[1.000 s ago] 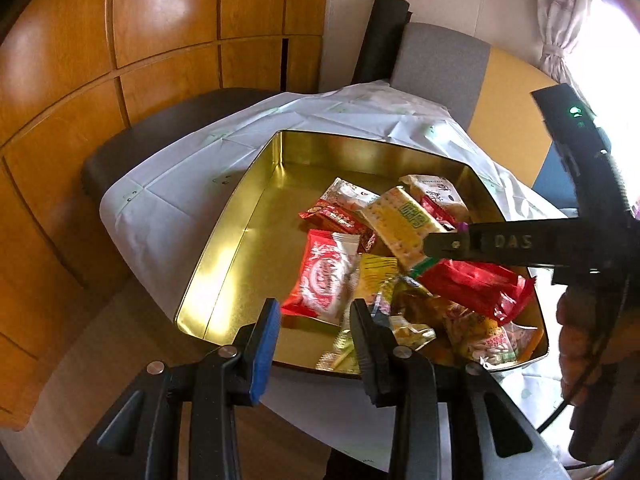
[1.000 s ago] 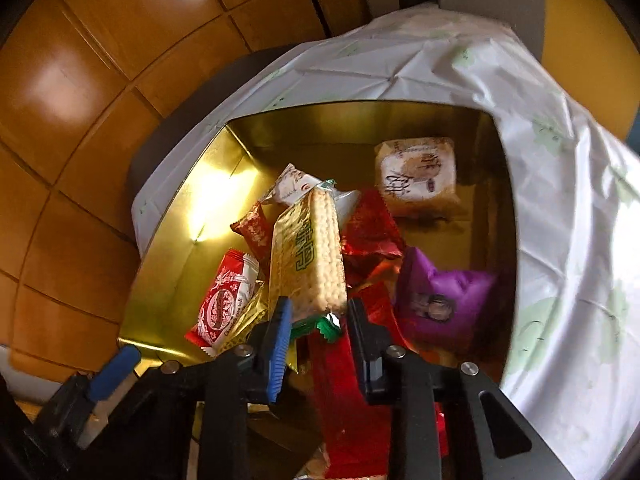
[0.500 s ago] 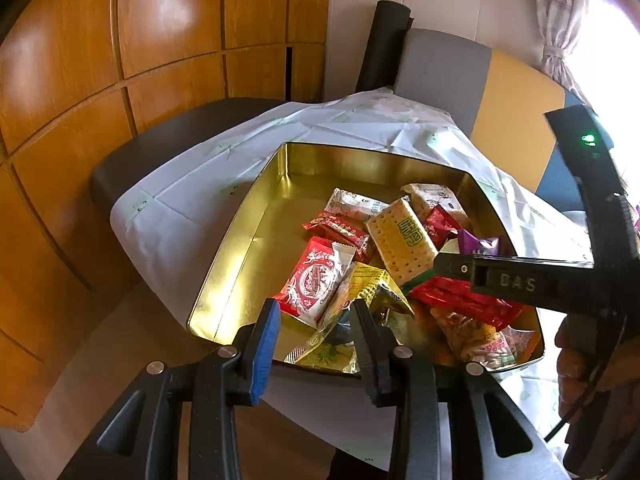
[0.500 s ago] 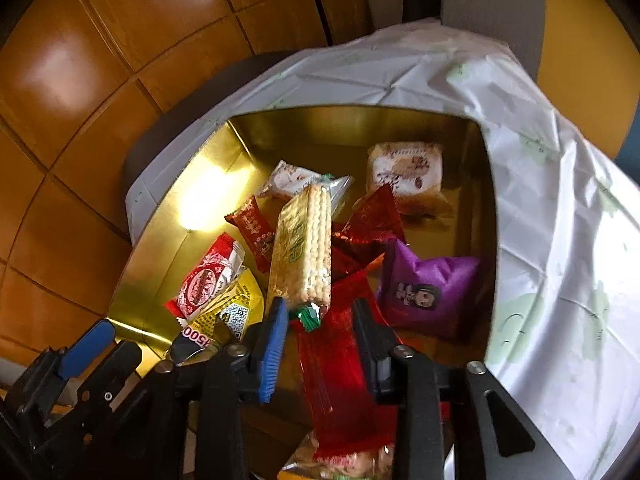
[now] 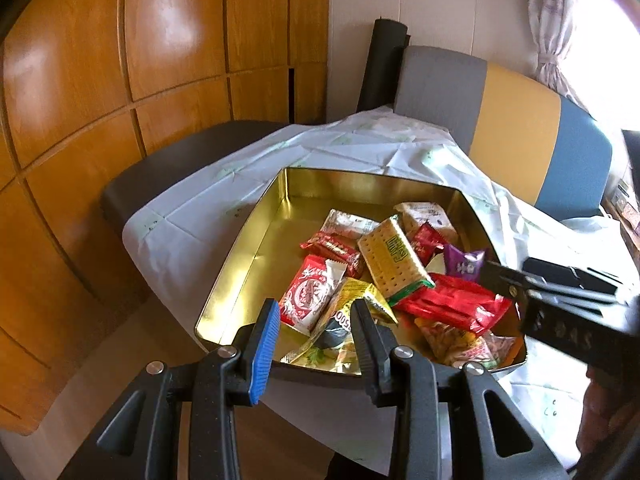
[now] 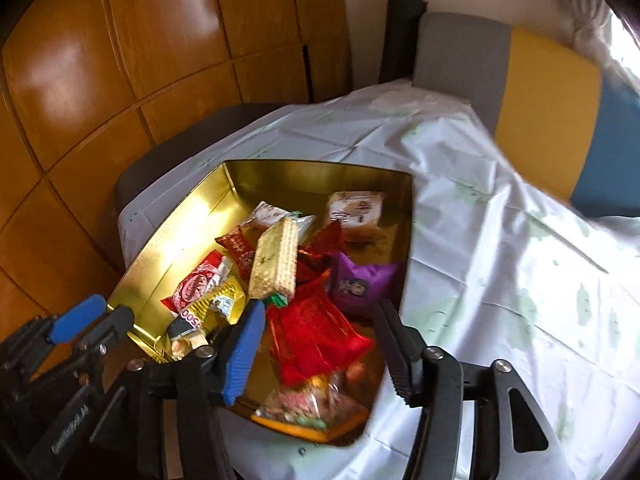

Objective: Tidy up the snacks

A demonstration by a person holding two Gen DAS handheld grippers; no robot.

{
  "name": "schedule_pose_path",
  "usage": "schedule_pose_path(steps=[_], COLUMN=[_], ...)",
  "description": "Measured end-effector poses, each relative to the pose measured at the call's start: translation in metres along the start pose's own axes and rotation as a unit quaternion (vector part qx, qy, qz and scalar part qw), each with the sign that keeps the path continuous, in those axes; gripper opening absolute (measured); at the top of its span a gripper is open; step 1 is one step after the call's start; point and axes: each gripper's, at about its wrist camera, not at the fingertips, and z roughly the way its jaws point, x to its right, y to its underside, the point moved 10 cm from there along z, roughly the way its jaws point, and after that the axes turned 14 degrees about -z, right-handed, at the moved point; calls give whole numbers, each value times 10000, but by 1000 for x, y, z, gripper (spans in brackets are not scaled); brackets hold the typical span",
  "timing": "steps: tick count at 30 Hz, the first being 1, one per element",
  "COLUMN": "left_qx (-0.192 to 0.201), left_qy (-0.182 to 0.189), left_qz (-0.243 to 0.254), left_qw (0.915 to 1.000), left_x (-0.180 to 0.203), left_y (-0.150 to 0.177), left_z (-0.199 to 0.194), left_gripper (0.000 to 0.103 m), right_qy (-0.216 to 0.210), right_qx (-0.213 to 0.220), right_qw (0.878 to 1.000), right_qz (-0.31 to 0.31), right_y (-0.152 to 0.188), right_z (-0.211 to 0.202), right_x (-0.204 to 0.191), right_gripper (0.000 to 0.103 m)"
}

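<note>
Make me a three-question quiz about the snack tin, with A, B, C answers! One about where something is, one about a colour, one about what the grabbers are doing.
1. Where does the cracker pack lie?
A. on the cloth
B. in the gold tin, on top of other snacks
C. on the chair

2. What colour is the small pouch by the tin's right wall?
A. purple
B. green
C. white

3. How is the right gripper?
A. shut on the crackers
B. shut on nothing
C. open, holding nothing

Answers:
1 B, it rests on the pile inside the tin.
2 A, its wrapper is purple.
3 C, its fingers stand wide apart above the red packet.
</note>
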Motion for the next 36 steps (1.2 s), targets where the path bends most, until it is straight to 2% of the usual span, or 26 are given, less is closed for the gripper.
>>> schedule_pose_path(steps=[3,5,6,12,15,24,36], left_qx=[125,156,170,239,287,509,546], left_qy=[21,60,80,59,36,-171,-164], left_qz=[5,5,5,159,204,277,168], left_qw=[9999,9999,9998,9996,9994,9982,9982], left_x=[7,12,14,28,32,38,34], left_y=[-1,0,1,6,7,7,5], left_z=[-8,-13,-15,-26,-29,-37,-38], left_gripper=[41,60,61,63,68,69,68], right_qy=[196,275,311,449,547,669,658], right_qx=[102,133,130,86,114,254,284], right_qw=[9997,9994,9992,9979,9973,9963,9966], right_qz=[77,172,218,458,485,470,409], right_y=[10,20,25,50,55,54,53], right_z=[-15,-22,-25,-38,-44,-51,-52], right_x=[6,9,12,23,26,27,21], right_gripper=[67,70,71,74,74,77,78])
